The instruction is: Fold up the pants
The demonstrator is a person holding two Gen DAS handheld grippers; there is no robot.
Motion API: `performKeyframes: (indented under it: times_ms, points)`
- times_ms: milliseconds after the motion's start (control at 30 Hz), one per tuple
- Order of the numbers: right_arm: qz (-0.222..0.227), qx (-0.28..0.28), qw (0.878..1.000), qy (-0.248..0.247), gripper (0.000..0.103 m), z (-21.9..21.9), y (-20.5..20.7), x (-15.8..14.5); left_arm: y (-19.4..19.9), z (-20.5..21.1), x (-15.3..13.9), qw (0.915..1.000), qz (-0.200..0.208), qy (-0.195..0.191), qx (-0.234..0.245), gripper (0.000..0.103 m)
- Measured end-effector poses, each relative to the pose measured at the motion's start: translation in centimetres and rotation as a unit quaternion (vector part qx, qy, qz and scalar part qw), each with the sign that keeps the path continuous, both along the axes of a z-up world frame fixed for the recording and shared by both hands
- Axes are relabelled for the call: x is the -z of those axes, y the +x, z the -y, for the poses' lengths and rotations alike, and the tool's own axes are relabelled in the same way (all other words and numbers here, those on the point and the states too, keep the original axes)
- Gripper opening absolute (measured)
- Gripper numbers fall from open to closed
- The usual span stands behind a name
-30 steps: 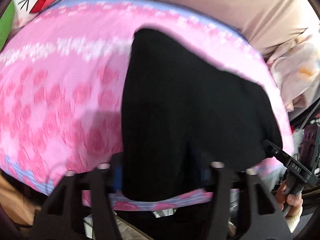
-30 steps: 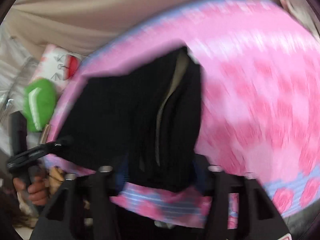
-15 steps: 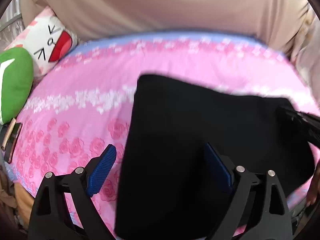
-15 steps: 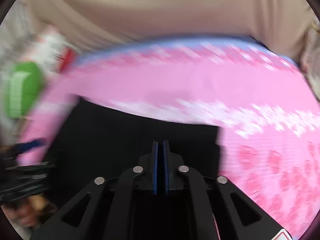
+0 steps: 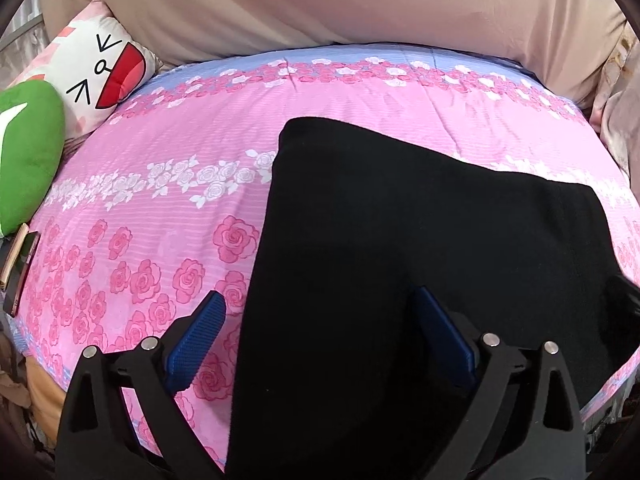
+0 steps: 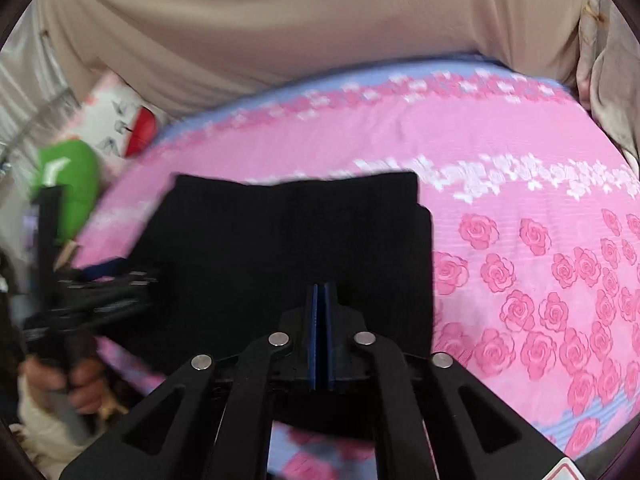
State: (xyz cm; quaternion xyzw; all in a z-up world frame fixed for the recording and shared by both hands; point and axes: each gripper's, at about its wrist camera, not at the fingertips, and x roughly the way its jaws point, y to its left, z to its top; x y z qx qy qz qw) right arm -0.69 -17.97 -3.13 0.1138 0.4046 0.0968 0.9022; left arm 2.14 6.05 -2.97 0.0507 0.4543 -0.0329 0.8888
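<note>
The black pants [image 5: 420, 264] lie folded flat on a pink rose-print bedspread [image 5: 180, 168]. My left gripper [image 5: 320, 332] is open above the pants' near left edge; one blue pad is over the spread, the other over the cloth. In the right wrist view the pants [image 6: 288, 248] form a dark rectangle. My right gripper [image 6: 322, 320] is shut with its blue pads together, empty, above the pants' near edge. The left gripper [image 6: 108, 280] shows blurred at the left, held by a hand.
A white cartoon-face pillow [image 5: 100, 68] and a green cushion [image 5: 24, 160] lie at the far left. A beige cover [image 5: 320, 4] runs along the back. A phone-like object [image 5: 18, 268] sits at the bed's left edge.
Both grippers let go of the pants and pulled up and back. The right gripper closed from open. The pants now lie flat in a smaller folded shape.
</note>
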Motion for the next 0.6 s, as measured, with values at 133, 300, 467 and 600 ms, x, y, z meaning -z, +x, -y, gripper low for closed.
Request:
performKeyframes:
  times_ms: [133,300,467,600]
  points:
    - [-0.028,-0.005,0.999,-0.038,0.002,-0.3,-0.6,1.6,0.0,0.0,0.0,1.0000,-0.001,-0.001,-0.004,0.095]
    - [-0.016,0.011,1.000,0.012,0.006,1.4,-2.4,0.5,-1.8,-0.7,-1.6,1.0000,0.007,-0.006,0.005,0.095]
    - [-0.023,0.045,0.998,0.024,0.074,3.8,-4.2,0.3,-3.7,-4.5,-2.3,0.9938,-0.029,-0.105,0.024,0.098]
    - [-0.051,0.044,0.994,0.088,0.074,5.0,-4.1,2.3,-3.6,-6.3,-0.2,0.9764,-0.085,-0.195,0.036,0.098]
